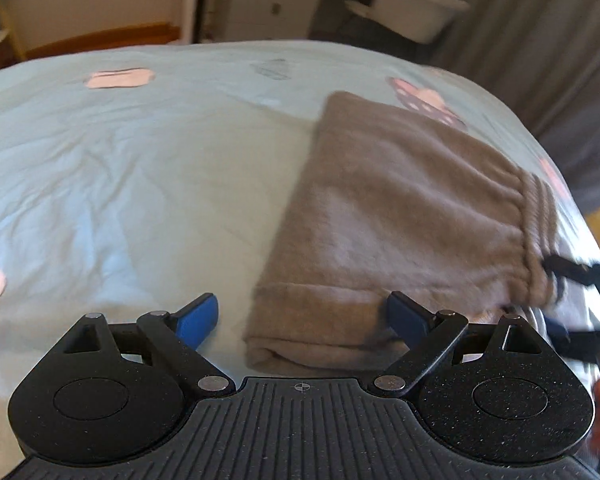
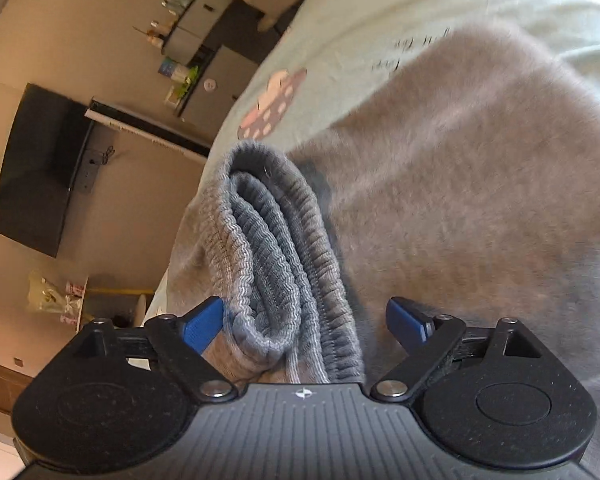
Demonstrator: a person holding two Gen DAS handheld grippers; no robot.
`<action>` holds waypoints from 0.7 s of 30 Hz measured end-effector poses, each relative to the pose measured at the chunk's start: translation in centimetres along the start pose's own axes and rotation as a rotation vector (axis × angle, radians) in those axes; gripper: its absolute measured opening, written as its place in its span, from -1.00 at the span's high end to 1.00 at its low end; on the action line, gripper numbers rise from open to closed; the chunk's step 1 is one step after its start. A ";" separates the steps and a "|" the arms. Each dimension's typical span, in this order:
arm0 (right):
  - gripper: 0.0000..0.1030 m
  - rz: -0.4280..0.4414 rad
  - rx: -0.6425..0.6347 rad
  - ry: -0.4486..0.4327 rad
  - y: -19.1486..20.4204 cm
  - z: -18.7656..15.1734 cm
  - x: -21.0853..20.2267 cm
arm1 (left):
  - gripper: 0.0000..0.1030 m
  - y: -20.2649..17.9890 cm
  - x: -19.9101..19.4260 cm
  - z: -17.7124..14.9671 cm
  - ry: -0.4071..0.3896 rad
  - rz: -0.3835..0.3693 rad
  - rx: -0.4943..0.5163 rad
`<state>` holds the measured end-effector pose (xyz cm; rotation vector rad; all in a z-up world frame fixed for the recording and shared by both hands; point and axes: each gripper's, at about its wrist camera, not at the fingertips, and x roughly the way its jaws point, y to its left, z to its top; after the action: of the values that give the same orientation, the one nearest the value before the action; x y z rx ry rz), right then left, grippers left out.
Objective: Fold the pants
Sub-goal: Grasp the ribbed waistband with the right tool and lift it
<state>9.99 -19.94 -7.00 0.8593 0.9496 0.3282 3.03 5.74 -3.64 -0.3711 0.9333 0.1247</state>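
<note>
Grey-brown fleece pants point(image 1: 384, 216), folded into compact rectangle, on pale green printed bed sheet point(image 1: 120, 168). Soft, light, floppy, layers prone to slide. Left claw point(image 1: 302, 320) wide open, empty, at folded hem edge. Right claw point(image 2: 304, 320) wide open, straddling ribbed grey waistband point(image 2: 276, 248), not clamped. Best hold: thick waistband roll, all layers pinched together.

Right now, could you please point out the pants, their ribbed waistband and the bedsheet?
pants point(image 1: 400, 216), left wrist view, on the flat folded top.
ribbed waistband point(image 2: 276, 248), right wrist view, on the bunched ribs.
bedsheet point(image 1: 120, 184), left wrist view, on bare blue fabric.
</note>
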 end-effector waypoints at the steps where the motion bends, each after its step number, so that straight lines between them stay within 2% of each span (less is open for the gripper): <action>1: -0.75 0.006 0.002 0.004 0.1 0.2 0.4 | -0.85 -0.2 0.3 0.0 0.009 -0.011 0.014; 2: -0.73 0.013 0.001 0.011 0.3 0.3 0.8 | -0.85 -0.3 0.4 0.0 0.014 -0.020 0.025; 4: -0.51 0.015 -0.004 0.030 0.7 0.5 1.6 | -0.84 -0.4 0.4 -0.2 0.023 -0.045 0.043; 5: -0.13 0.022 -0.004 0.039 0.9 0.7 1.9 | -0.84 -0.4 0.2 -0.4 0.031 -0.065 0.052; 6: 0.05 0.026 -0.009 0.046 1.1 0.7 2.2 | -0.84 -0.5 0.3 -0.4 0.041 -0.084 0.060; 8: 0.05 0.031 -0.040 0.045 1.6 0.8 2.3 | -0.84 -0.6 0.6 -0.4 0.046 -0.093 0.076; 11: -0.29 0.053 -0.013 0.063 1.1 0.8 2.8 | -0.84 -0.5 0.9 -0.4 0.047 -0.112 0.070; 13: -0.36 0.069 0.014 0.085 1.0 0.7 3.5 | -0.84 -0.4 0.9 -0.4 0.050 -0.112 0.061; 14: -0.34 0.058 0.010 0.082 1.2 0.7 3.7 | -0.84 -0.4 0.9 -0.4 0.051 -0.113 0.062; 15: -0.10 0.047 -0.005 0.079 1.7 0.5 3.7 | -0.84 -0.5 0.8 -0.4 0.051 -0.114 0.068; 16: 0.06 0.017 -0.033 0.072 2.4 0.3 3.7 | -0.84 -0.6 0.6 -0.5 0.051 -0.114 0.074; 19: 0.22 -0.062 -0.168 0.019 5.0 -0.6 2.7 | -0.84 -0.6 0.6 -0.6 0.052 -0.114 0.083; 21: 0.29 -0.053 -0.208 -0.023 6.7 -1.0 1.5 | -0.84 -0.8 0.5 -0.6 0.057 -0.109 0.093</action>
<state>10.76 -14.29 -3.05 0.6451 0.8980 0.3638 3.08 4.77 -4.19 -0.3396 0.9691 -0.0289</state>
